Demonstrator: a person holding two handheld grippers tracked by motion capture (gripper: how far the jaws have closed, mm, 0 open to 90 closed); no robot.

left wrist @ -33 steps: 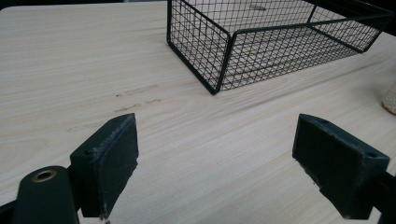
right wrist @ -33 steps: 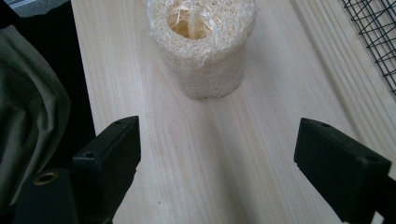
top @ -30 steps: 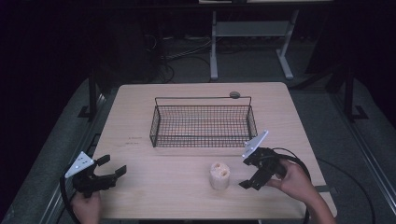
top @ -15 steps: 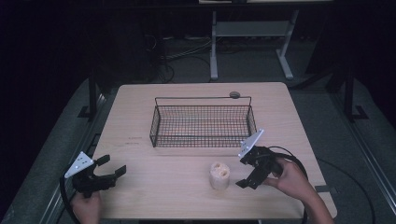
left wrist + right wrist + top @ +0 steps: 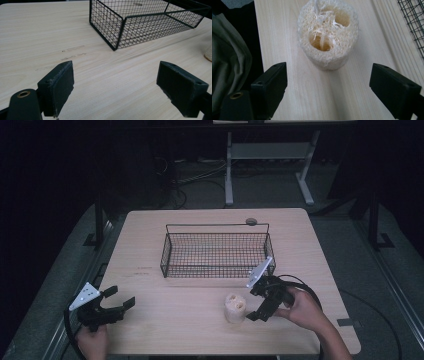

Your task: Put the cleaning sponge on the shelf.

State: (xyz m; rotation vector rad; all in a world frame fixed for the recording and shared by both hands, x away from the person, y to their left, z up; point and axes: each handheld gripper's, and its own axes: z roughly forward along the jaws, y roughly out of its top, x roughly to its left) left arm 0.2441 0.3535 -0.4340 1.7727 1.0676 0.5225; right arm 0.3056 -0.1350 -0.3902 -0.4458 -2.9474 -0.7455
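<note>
Loofah piece [image 5: 235, 307]: pale, fibrous, upright cylinder with hollow channels, standing on the near part of the table [image 5: 190, 330], just in front of the wire basket's [image 5: 216, 251] right end. In the left gripper view only its edge shows, cut off at the right border.

Right gripper [image 5: 256, 304]: jaws wide apart, aimed at the loofah piece from just beside it, not touching.

Left gripper [image 5: 120, 299]: jaws wide apart over bare wood at the near left corner, well apart from the loofah piece.

Small round dark object [image 5: 251, 221]: behind the basket, too small to identify.

Table: light wood grain, faint marks left of the basket. Surrounding room dark; floor cables and a pale metal stand dimly visible beyond.
</note>
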